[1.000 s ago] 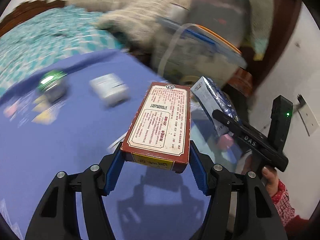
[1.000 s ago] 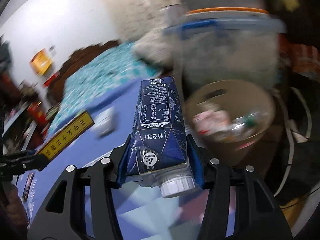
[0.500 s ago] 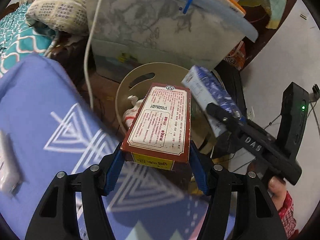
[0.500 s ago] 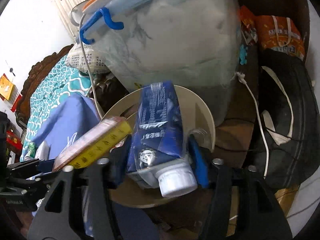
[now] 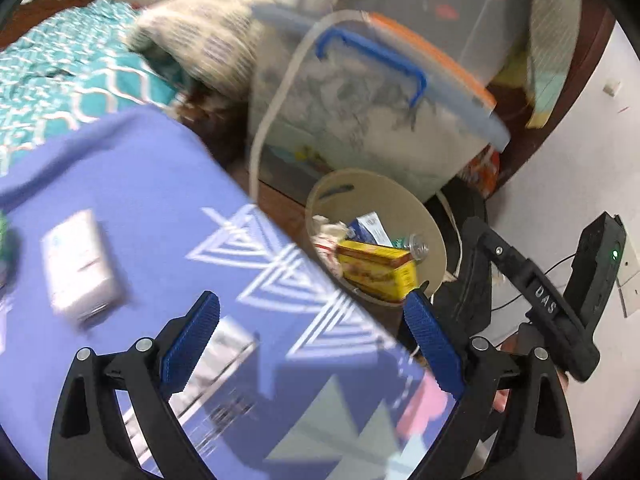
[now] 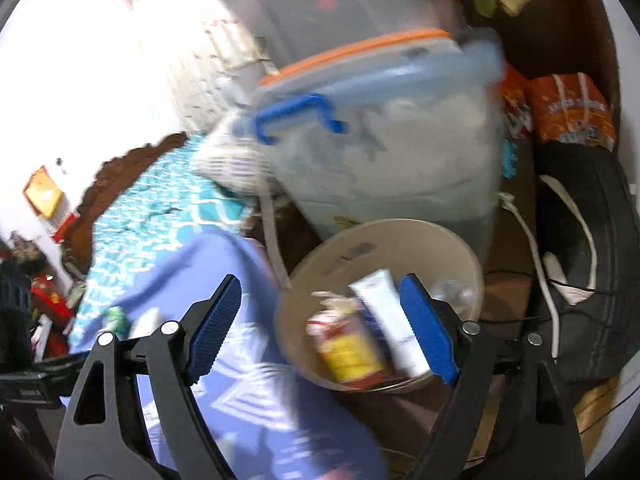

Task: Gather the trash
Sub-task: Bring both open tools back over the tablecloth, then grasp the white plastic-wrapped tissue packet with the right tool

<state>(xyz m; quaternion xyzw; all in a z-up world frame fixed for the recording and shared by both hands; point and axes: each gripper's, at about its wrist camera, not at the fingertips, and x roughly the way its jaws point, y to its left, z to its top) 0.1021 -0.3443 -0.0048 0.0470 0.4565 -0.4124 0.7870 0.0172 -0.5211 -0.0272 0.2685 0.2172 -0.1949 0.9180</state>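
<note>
Two pieces of trash lie in the round tan bin (image 5: 434, 236): a yellow and red box (image 5: 376, 270) and a blue and white carton (image 6: 390, 320). The bin stands on the floor just beside the purple cloth (image 5: 132, 184), below a big clear tub (image 5: 372, 120) with a blue handle. The left gripper (image 5: 314, 334) tilts down over the cloth's edge, its jaws opening wide with nothing between them. The right gripper (image 6: 320, 320) points down toward the bin, jaws spread apart, holding nothing. A small white box (image 5: 80, 264) lies on the cloth.
</note>
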